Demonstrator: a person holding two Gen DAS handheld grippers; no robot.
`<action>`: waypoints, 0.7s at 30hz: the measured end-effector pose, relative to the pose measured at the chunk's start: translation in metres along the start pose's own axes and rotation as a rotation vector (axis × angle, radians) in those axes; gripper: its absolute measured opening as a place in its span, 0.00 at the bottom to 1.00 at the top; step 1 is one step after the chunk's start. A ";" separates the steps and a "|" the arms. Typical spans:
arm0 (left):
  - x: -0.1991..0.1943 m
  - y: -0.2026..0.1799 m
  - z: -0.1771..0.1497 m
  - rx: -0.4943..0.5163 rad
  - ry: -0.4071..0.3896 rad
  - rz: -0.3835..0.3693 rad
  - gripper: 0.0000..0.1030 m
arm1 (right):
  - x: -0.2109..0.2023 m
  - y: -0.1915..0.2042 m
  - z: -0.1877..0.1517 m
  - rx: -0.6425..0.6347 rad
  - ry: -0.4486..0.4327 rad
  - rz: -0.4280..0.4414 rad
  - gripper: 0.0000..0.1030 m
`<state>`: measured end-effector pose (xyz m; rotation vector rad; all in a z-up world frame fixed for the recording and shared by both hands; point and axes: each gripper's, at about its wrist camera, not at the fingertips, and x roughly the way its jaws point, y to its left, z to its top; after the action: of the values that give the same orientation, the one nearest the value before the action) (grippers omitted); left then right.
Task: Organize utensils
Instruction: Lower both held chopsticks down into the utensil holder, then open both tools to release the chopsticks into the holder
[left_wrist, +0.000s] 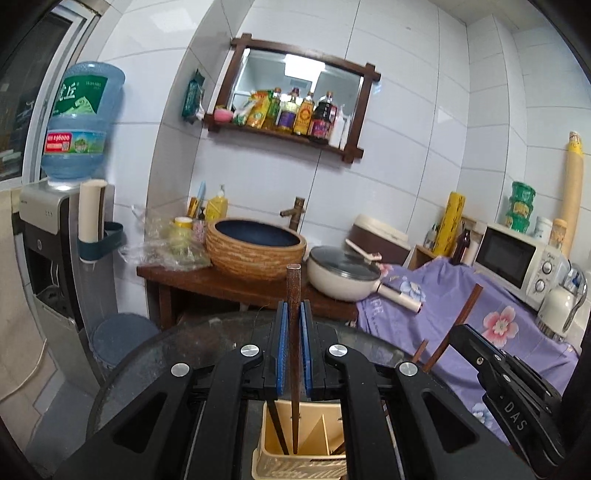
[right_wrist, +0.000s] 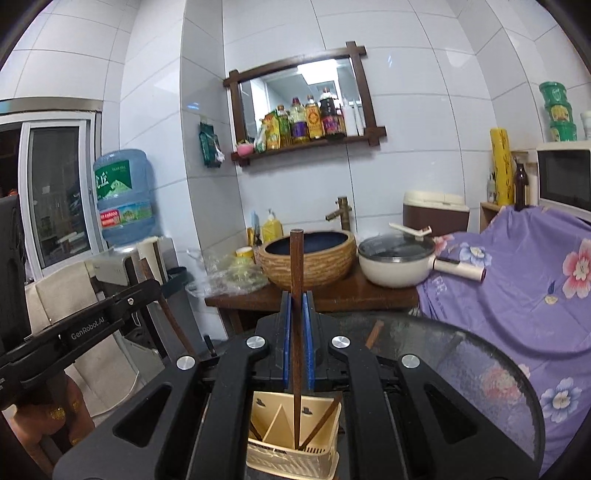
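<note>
In the left wrist view my left gripper (left_wrist: 294, 306) is shut on a brown chopstick (left_wrist: 294, 284). That chopstick stands upright with its lower end inside the beige divided utensil holder (left_wrist: 271, 452), beside another chopstick (left_wrist: 277, 424). My right gripper (left_wrist: 460, 330) shows at the right, gripping a second brown chopstick (left_wrist: 470, 306). In the right wrist view my right gripper (right_wrist: 297, 295) is shut on its chopstick (right_wrist: 296, 258), whose tip is down in the holder (right_wrist: 264, 419). A leaning chopstick (right_wrist: 321, 421) rests there. My left gripper (right_wrist: 155, 286) is at the left with its chopstick (right_wrist: 173, 325).
The holder stands on a round dark glass table (right_wrist: 480, 350). Behind it a wooden counter carries a woven basin (right_wrist: 308, 258) and a lidded white pan (right_wrist: 397, 264). A purple floral cloth (right_wrist: 517, 295) covers the right side under a microwave (left_wrist: 517, 258). A water dispenser (left_wrist: 55, 240) stands at the left.
</note>
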<state>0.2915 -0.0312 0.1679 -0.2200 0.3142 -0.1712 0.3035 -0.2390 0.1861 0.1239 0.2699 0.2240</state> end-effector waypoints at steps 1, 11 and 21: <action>0.003 0.001 -0.004 0.000 0.010 0.002 0.07 | 0.002 0.000 -0.005 0.000 0.008 -0.001 0.07; 0.031 0.010 -0.039 0.005 0.119 0.019 0.07 | 0.020 -0.007 -0.040 0.016 0.081 -0.006 0.07; 0.037 0.014 -0.048 0.013 0.138 0.037 0.07 | 0.023 -0.014 -0.051 0.031 0.092 -0.015 0.07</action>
<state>0.3123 -0.0340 0.1092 -0.1900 0.4542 -0.1522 0.3142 -0.2425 0.1296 0.1422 0.3653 0.2109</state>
